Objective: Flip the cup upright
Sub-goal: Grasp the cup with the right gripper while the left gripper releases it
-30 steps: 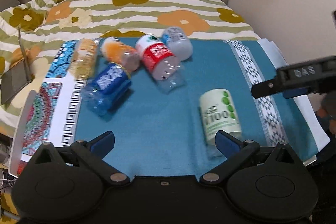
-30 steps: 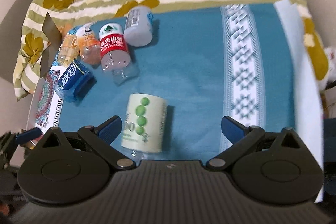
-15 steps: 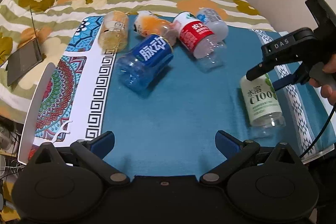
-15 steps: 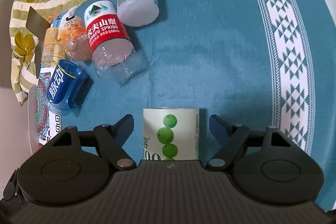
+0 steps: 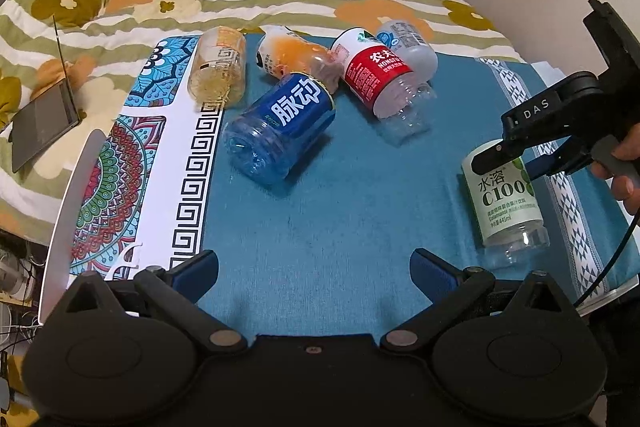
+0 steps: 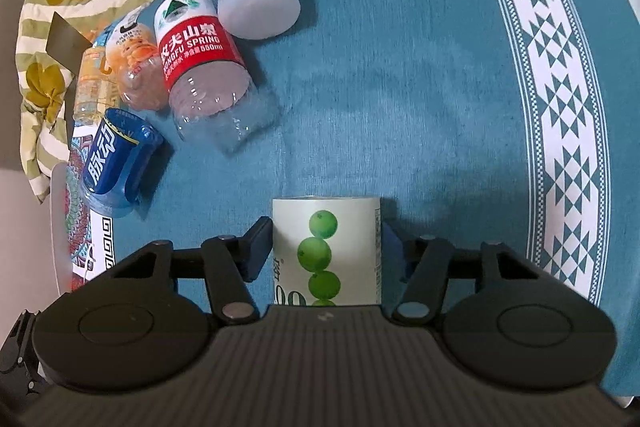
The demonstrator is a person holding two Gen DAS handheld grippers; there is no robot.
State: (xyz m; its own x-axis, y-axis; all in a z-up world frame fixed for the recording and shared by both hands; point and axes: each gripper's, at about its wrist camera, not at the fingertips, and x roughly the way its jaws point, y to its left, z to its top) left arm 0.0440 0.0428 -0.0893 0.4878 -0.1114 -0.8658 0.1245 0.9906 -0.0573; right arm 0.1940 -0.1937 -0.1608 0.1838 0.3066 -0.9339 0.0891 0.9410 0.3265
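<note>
A green-and-white C100 bottle cup (image 6: 326, 251) lies on its side on the blue cloth (image 6: 400, 107). My right gripper (image 6: 326, 247) has its blue pads against both sides of the cup and is shut on it. In the left wrist view the same cup (image 5: 506, 203) lies at the right with the right gripper (image 5: 516, 157) over its upper end. My left gripper (image 5: 314, 269) is open and empty above the cloth near the front edge.
Several other cut bottle cups lie on their sides at the back left: a blue one (image 5: 280, 127), a red-label one (image 5: 380, 79), a grey one (image 5: 408, 43), an orange one (image 5: 288, 55) and a yellow one (image 5: 218, 67). A patterned mat (image 5: 120, 163) lies at the left.
My right gripper has come down over the C100 cup and closed its pads on it. My left gripper has pulled back and to the left.
</note>
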